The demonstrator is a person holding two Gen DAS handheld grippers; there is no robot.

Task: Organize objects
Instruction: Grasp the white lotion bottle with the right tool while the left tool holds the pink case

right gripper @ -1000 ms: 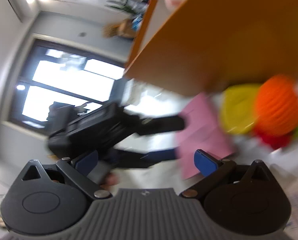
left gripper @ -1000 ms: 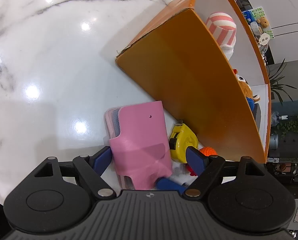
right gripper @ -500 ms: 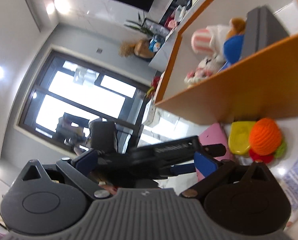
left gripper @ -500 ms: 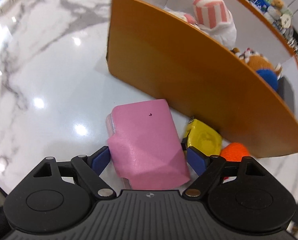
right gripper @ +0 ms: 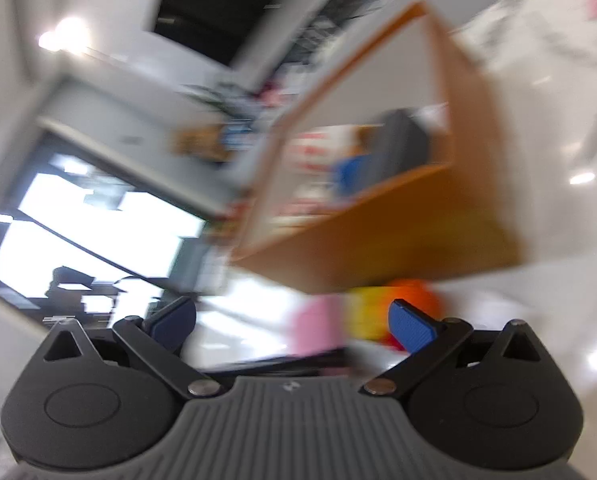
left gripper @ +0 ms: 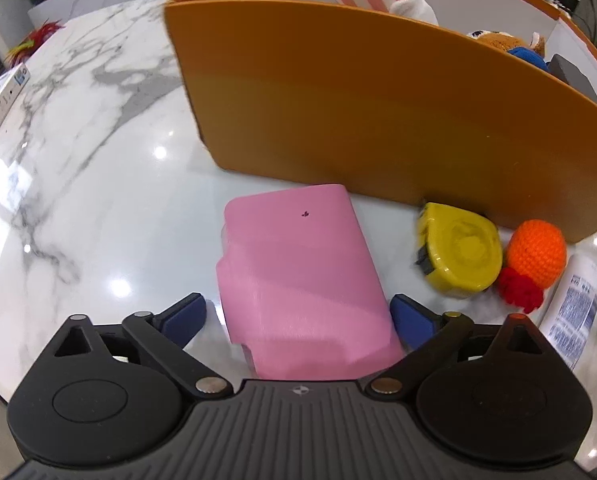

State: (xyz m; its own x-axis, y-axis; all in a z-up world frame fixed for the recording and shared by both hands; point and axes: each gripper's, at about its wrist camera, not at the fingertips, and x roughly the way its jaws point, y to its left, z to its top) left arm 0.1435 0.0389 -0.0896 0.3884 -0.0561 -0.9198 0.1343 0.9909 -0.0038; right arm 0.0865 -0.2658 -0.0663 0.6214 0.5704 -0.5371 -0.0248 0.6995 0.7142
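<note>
One pink wallet lies on the desk before the orange box, between your left hand-held gripper's spread fingers; your right hand-held gripper is open, airborne, tilted.

My left wrist camera sits low and close over the marble table, looking forward and down along its fingers at the long orange side of the box, with the pink case right under the lens. My right wrist camera is tilted and farther back, facing the same box from its end, with the room's window behind. That view is badly smeared, so the pink and yellow patches are probably the same case and tape measure. Both views share the box and the things at its foot.
</note>
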